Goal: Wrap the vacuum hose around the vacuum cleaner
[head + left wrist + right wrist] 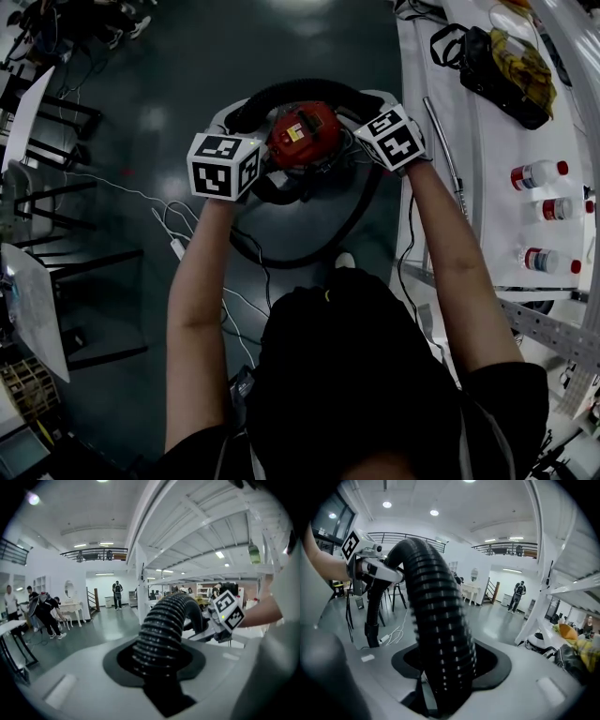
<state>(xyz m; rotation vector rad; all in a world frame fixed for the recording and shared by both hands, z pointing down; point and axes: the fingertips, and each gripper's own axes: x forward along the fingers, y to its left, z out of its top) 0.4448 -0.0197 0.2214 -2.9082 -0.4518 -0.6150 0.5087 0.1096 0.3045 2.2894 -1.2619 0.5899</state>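
We log the vacuum hose (298,91) (black, ribbed, glossy) arching over the far side of the red vacuum cleaner (305,133) and looping round its near side. The left gripper (251,169), left of the cleaner, pinches the hose. The right gripper (373,139), right of the cleaner, has its jaws spread around the hose.

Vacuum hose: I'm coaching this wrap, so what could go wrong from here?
1. The vacuum hose is stiffly arched over the vacuum cleaner. The right gripper seems loose around it, so it may spring off while only the left gripper grips.
2. The white cable near the hose's floor loop could snag.
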